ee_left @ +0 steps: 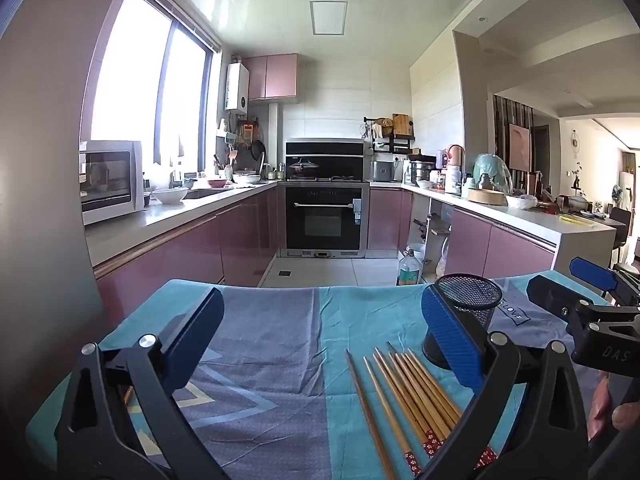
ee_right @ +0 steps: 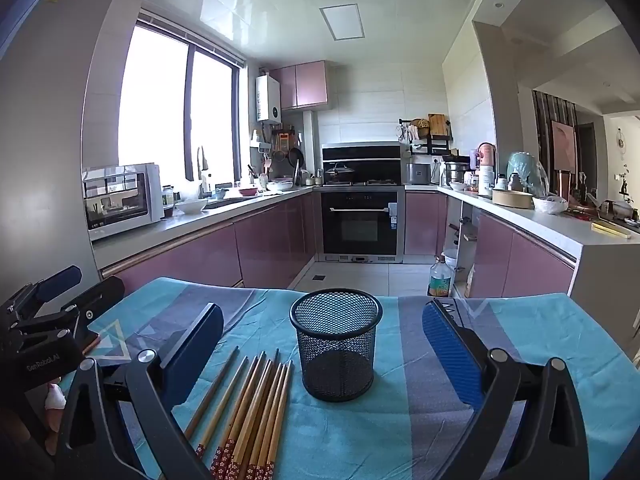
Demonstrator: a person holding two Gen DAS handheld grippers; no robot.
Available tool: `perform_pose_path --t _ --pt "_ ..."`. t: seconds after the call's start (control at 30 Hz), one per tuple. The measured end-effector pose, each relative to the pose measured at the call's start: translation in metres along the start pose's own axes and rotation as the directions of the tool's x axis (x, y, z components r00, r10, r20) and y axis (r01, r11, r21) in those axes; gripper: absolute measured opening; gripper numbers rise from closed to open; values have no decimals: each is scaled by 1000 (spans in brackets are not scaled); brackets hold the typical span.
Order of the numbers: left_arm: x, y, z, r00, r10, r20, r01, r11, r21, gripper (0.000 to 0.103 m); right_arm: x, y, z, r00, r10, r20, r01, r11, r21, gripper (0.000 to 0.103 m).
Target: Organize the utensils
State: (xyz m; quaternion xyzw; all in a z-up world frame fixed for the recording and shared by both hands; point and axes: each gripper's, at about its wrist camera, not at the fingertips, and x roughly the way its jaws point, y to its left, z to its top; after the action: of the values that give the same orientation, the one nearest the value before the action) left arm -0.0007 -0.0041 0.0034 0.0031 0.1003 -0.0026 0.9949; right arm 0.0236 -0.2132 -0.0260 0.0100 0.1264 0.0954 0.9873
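Both your left gripper (ee_left: 320,344) and right gripper (ee_right: 322,354) stand wide apart, empty. The slim wooden chopsticks with red patterned ends (ee_right: 248,412) lie bundled on the blue patchwork cloth (ee_right: 520,320), just left of the upright black wire-mesh cup (ee_right: 336,344). Judged light, stiff, prone to rolling; grip them mid-shaft.

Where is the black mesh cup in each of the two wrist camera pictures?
Left wrist view: the black mesh cup stands at lower right, partly hidden behind the blue right-hand finger.
Right wrist view: the cup stands at lower centre, in full view.
Shared landmark: the bamboo chopsticks lie on the cloth just left of the cup.
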Motion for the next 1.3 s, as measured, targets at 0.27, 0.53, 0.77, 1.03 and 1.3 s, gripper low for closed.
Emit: perform_pose_path --t 0.27,0.53,0.77,1.03,1.3 --pt "-5 1 0 1000 -1 14 1 1000 -1 97 -1 -1 1 1000 8 9 -8 1000 3 96" --pt "-4 2 0 1000 -3 18 3 1000 -5 97 -2 -1 1 1000 6 11 -6 1000 4 96" --pt "-3 0 1 1000 -1 19 1 1000 -6 97 -2 -3 2 1000 9 17 -9 1000 8 96" --pt "-2 -1 2 1000 -6 22 6 1000 -8 97 -1 -3 2 1000 9 17 -9 1000 8 96" --pt "-4 -2 2 999 -11 30 11 1000 -9 97 -1 -3 3 1000 10 17 -10 1000 8 96"
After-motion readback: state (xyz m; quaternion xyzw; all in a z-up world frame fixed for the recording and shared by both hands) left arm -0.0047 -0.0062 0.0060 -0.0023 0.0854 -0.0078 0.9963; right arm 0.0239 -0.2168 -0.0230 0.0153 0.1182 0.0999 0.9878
